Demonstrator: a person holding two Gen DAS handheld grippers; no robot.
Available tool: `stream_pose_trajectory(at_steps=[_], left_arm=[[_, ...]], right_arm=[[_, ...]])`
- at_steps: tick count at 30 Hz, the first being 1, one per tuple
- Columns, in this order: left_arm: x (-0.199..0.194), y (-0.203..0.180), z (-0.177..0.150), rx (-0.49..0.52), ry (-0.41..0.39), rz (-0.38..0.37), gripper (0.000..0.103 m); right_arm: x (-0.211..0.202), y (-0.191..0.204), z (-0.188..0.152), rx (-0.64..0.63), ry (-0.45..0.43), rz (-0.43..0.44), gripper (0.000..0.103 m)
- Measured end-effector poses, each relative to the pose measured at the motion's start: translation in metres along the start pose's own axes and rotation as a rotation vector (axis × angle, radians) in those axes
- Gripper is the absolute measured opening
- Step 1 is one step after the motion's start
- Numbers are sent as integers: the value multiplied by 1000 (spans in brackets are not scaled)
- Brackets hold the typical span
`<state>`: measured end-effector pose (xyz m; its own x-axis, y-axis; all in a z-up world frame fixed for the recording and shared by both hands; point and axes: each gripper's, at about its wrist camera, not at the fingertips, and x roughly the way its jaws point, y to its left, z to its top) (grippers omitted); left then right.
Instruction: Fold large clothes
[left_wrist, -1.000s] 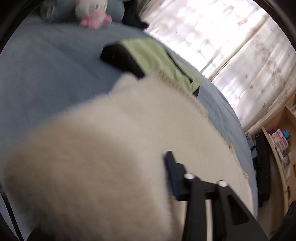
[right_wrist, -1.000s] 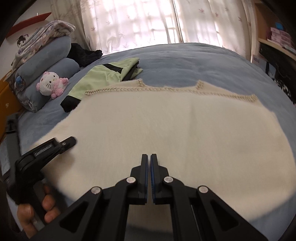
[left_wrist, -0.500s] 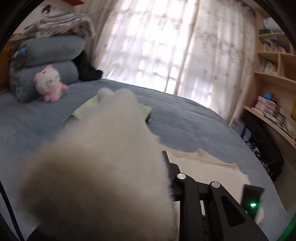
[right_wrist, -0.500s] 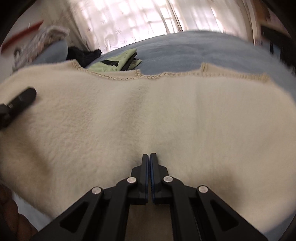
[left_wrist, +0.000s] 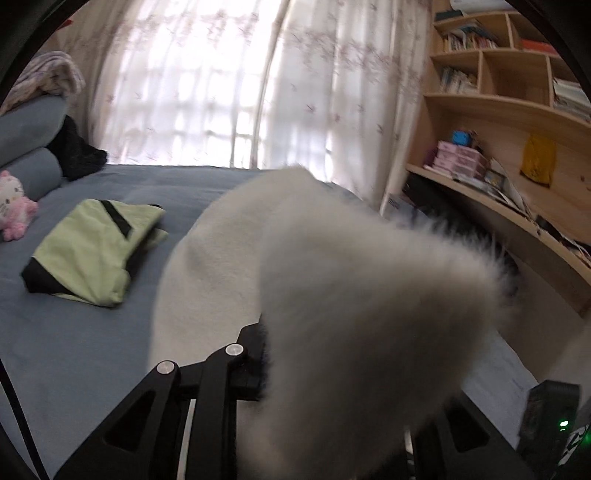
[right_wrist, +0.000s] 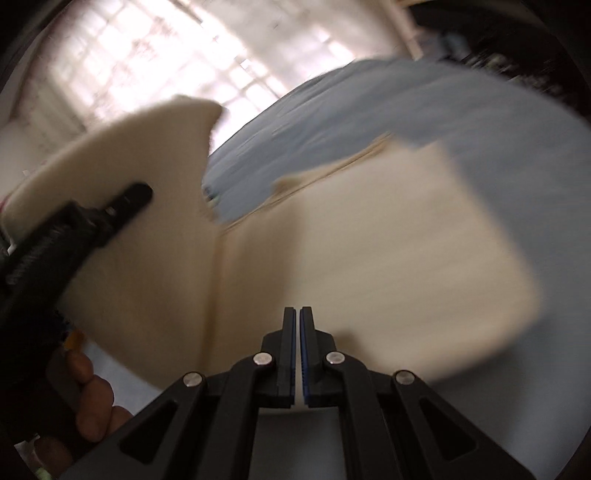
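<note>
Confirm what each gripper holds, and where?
Both are shut on the cream garment: left gripper lifts its left edge, right gripper pinches the near edge.

1 cream garment (left_wrist: 354, 295), fluffy and partly lifted off 1 blue bed (left_wrist: 81, 332). 1 folded green-and-black garment (left_wrist: 88, 251) lies on the bed. 1 pink-and-white plush toy (left_wrist: 14, 206) sits at the far left, beside 2 stacked blue-grey bolsters (left_wrist: 26, 147), with 1 striped cloth (left_wrist: 48, 77) on top and 1 black cloth (left_wrist: 77, 151) next to them. 2 hand-held grippers: left (right_wrist: 110, 210) and right (right_wrist: 297, 332). 1 wooden shelf unit (left_wrist: 498, 96) and 2 sheer curtains (left_wrist: 207, 96).
</note>
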<state>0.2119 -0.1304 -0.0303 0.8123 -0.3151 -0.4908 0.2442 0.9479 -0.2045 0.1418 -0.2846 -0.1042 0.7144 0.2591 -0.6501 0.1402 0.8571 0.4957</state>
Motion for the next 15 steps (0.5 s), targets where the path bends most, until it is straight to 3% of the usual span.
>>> stream_pose_trajectory(at_steps=[6, 9, 15], left_arm=[[45, -67, -43, 94, 138, -19, 20], [46, -90, -58, 159, 119, 17, 20], [37, -109, -55, 155, 101, -36, 20]], right_arm=[[-18, -58, -4, 112, -18, -66, 2], [-25, -75, -8, 139, -18, -67, 2], [-35, -82, -4, 153, -39, -59, 2]])
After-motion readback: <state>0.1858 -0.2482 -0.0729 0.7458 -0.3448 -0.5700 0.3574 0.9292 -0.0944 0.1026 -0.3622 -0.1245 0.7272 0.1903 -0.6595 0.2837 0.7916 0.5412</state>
